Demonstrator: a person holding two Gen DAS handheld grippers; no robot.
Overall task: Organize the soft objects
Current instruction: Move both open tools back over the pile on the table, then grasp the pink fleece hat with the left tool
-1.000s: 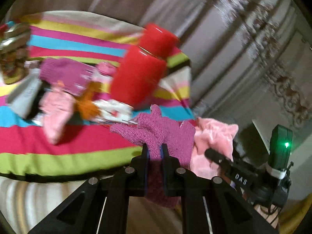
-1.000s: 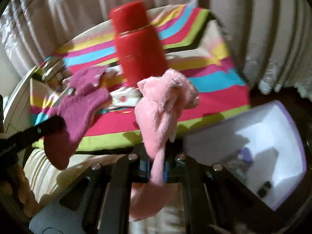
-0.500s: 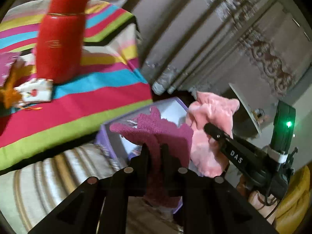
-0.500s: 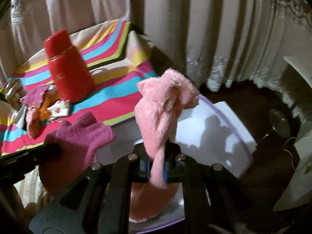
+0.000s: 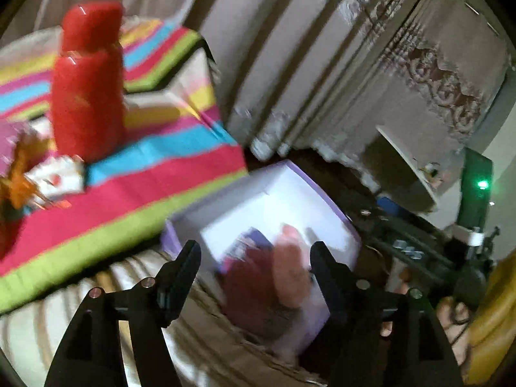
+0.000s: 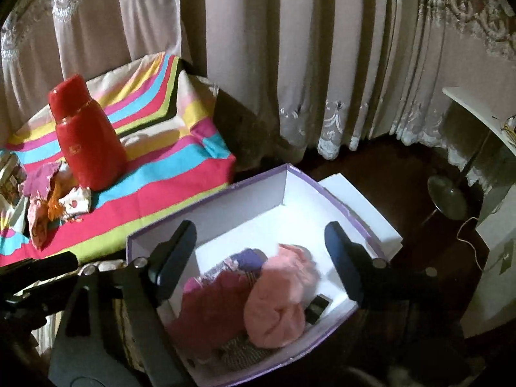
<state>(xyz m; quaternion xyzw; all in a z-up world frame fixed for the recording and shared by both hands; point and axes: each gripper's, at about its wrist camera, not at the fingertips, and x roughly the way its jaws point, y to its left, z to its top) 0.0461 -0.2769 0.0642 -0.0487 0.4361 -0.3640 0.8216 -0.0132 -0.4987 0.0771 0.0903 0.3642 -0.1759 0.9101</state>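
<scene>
Both grippers hang open and empty over a white box with purple rim (image 6: 206,203). The magenta knit glove (image 6: 213,306) and the fluffy pink sock (image 6: 283,300) lie inside it among other soft things. My right gripper (image 6: 261,238) is open above them. My left gripper (image 5: 254,258) is open above the same box (image 5: 290,193), where the glove (image 5: 248,280) and the sock (image 5: 290,271) show blurred. More soft items (image 6: 54,200) lie on the striped cloth (image 6: 154,187) by the red flask (image 6: 87,135).
The red flask (image 5: 87,90) stands on the striped cloth (image 5: 145,193) left of the box. Curtains (image 6: 290,48) hang behind. A lamp base (image 6: 448,200) and a white table (image 6: 483,113) are at the right. The box lid (image 6: 361,206) lies behind the box.
Both grippers opened and let go: the magenta glove and the pink sock dropped into the box. Both views have swung further over the box.
</scene>
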